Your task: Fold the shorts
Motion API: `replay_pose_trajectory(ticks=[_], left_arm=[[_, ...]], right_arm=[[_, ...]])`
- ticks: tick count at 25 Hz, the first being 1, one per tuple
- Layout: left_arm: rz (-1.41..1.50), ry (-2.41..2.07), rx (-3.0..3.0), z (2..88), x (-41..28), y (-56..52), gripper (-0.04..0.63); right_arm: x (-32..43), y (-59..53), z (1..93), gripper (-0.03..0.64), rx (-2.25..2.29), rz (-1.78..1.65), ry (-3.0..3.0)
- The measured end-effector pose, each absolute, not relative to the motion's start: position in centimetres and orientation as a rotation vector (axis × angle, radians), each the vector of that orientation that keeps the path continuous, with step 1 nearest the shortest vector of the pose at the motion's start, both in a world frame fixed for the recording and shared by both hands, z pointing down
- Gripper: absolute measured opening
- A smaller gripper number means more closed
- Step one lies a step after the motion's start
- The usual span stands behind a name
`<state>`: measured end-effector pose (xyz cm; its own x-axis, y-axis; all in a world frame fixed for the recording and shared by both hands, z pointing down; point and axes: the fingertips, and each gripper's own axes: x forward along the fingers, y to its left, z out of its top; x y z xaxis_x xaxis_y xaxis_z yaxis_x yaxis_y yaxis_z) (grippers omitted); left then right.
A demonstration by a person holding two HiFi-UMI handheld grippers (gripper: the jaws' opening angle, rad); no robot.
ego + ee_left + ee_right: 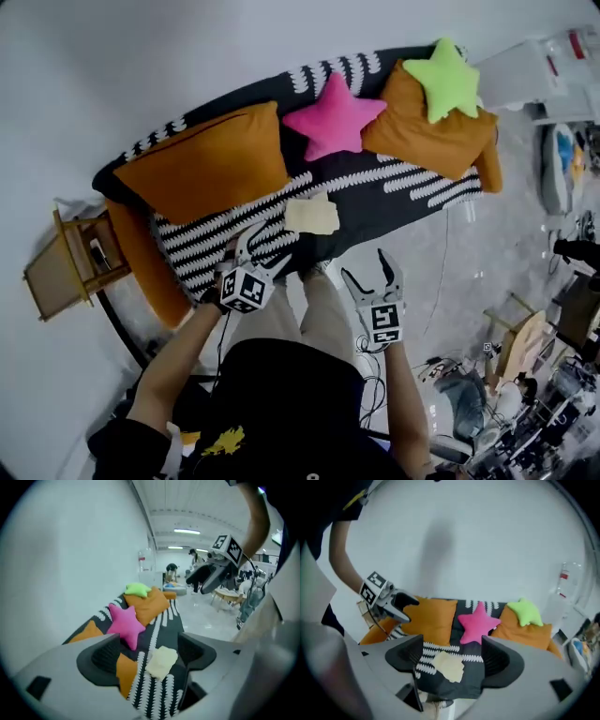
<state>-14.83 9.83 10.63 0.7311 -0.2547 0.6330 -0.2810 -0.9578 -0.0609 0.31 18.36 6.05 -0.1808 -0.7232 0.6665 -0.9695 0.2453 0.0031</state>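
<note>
The shorts (311, 214) are a small pale yellow folded bundle lying flat on the black-and-white patterned sofa cover (394, 187), near its front edge. Both grippers hang in the air in front of the sofa, apart from the shorts. My left gripper (262, 248) is open and empty; between its jaws the shorts (161, 662) show well below. My right gripper (367, 270) is also open and empty, and looks down on the shorts (449, 665). Each gripper view catches the other gripper: the right gripper (206, 576) and the left gripper (401, 606).
On the sofa lie two orange cushions (211, 159) (431, 131), a pink star pillow (333, 117) and a green star pillow (448, 80). A wooden side table (66, 267) stands at the sofa's left end. Chairs and clutter (520, 342) fill the floor at right.
</note>
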Motion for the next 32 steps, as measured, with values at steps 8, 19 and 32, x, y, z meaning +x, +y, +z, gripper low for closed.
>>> replay_pose_trajectory(ticks=[8,19,32], left_arm=[[0.683,-0.654,3.029,-9.4,-15.0,15.2,0.387],[0.623,-0.918,3.006,-18.2,-16.7,32.5,0.387],[0.415,-0.877,3.115,-24.2,-23.5,37.8,0.387]], right_arm=[[-3.0,26.3,-11.3,0.384,1.997,0.528,-2.049],[-2.0,39.4,-18.2,0.370,1.826,0.126,-2.175],[-8.6,47.1,-23.3,0.370,2.072,0.124,-2.080]])
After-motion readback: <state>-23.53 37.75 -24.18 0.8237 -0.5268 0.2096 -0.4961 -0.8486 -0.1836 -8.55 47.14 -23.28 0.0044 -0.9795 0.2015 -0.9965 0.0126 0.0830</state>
